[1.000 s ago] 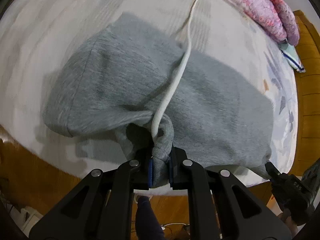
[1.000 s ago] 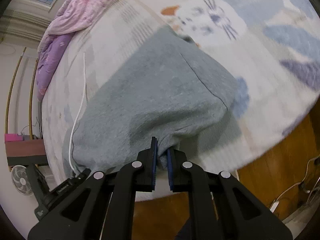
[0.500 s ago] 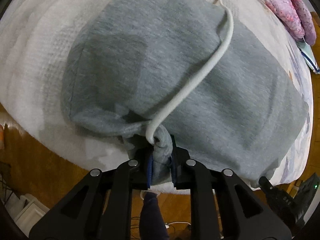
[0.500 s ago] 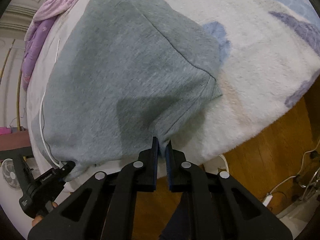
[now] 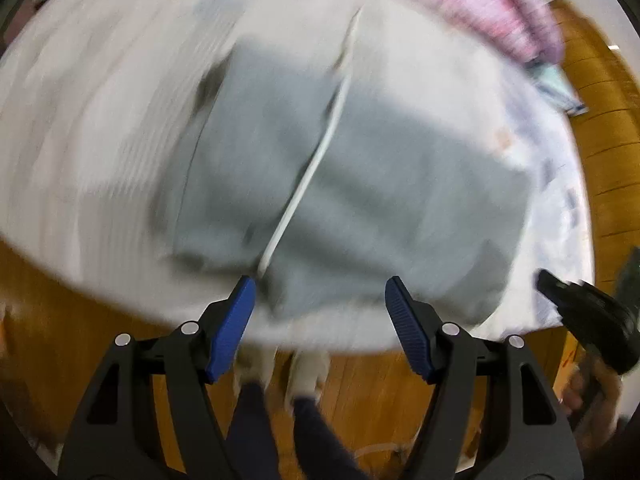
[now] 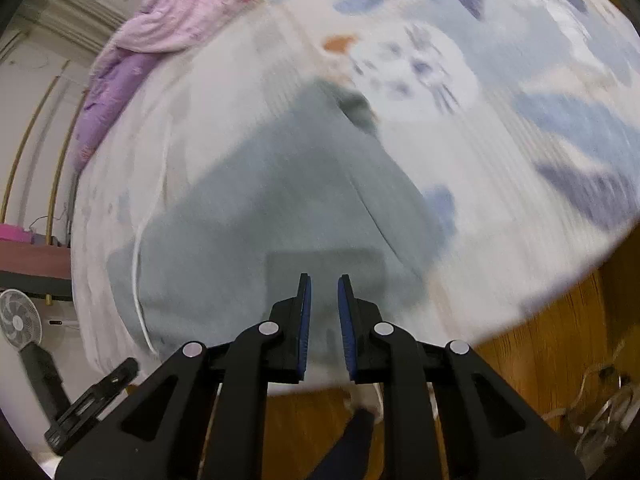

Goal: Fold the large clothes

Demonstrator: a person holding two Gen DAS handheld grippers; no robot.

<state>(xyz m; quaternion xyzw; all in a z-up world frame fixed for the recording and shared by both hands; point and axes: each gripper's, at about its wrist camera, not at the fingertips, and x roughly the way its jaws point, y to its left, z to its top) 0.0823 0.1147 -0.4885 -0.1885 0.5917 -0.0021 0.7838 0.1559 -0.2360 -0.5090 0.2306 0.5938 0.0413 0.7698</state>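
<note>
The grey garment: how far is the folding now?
Done: the grey garment lies as a folded block on the bed. In hand: nothing; left gripper is wide open, right gripper slightly open. Left: the white cord trails out; further folds perhaps.

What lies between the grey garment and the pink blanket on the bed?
Only bare bedspread between grey garment and pink blanket; the left wrist view shows it, blurred.

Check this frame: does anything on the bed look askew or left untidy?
The white drawstring trails loose diagonally across the folded grey hoodie and onto the bedspread beyond, not tucked in. Otherwise nothing stands out.
</note>
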